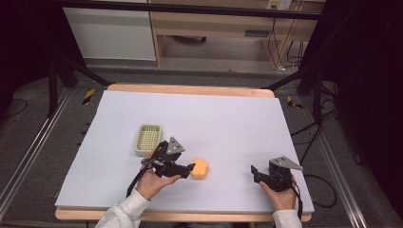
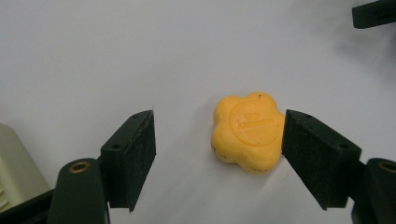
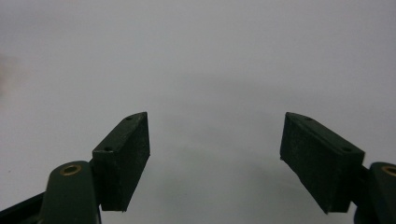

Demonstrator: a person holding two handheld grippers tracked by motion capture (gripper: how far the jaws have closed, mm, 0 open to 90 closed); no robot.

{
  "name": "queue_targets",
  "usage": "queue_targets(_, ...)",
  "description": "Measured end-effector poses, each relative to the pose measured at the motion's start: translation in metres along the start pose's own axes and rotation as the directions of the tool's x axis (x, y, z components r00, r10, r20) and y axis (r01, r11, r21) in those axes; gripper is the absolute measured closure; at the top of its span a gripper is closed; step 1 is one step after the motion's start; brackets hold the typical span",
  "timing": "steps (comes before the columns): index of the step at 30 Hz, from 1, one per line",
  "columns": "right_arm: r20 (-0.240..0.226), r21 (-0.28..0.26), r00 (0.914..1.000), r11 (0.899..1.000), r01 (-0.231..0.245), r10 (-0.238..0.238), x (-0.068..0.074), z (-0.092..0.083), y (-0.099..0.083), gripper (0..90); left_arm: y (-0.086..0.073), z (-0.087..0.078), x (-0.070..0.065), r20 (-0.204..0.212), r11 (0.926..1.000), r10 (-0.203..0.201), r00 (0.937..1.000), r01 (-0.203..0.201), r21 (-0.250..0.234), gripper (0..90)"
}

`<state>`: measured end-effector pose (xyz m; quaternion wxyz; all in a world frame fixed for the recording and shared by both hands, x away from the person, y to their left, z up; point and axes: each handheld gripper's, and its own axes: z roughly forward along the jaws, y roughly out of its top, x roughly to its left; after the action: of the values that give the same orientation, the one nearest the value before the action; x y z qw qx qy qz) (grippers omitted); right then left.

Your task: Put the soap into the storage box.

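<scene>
Right gripper (image 3: 215,156) jaws wide apart (2 black pads), over bare white table (image 3: 210,56).

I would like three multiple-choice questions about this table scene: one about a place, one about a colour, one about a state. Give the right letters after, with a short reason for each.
1. Where is the green basket relative to the left gripper?
A. Behind it, farther from the person
B. Beside the right gripper
C. Hanging off the near table edge

2. What colour is the flower-shaped soap?
A. Blue
B. Orange-yellow
C. White

3. How does the left gripper stand to the soap?
A. Shut on it and lifted
B. Open, the soap between its jaws on the table
C. Open, far from the soap

Answers:
1. A: in the high view the basket lies beyond the left hand.
2. B: both views of it show orange-yellow.
3. B: the left gripper view shows wide jaws, the soap near the right-hand one.
</scene>
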<state>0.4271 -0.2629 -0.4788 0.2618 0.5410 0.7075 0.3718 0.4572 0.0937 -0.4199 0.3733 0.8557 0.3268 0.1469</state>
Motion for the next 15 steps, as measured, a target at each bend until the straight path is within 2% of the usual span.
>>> queue_targets(15, -0.004, -0.003, 1.0, 1.0, -0.006, 0.006, -0.001, 0.0, -0.001, 24.4, 0.004, 0.013, -0.009, 0.031, 0.9997, 0.016, 0.9994, -0.016, 0.019, 22.5)
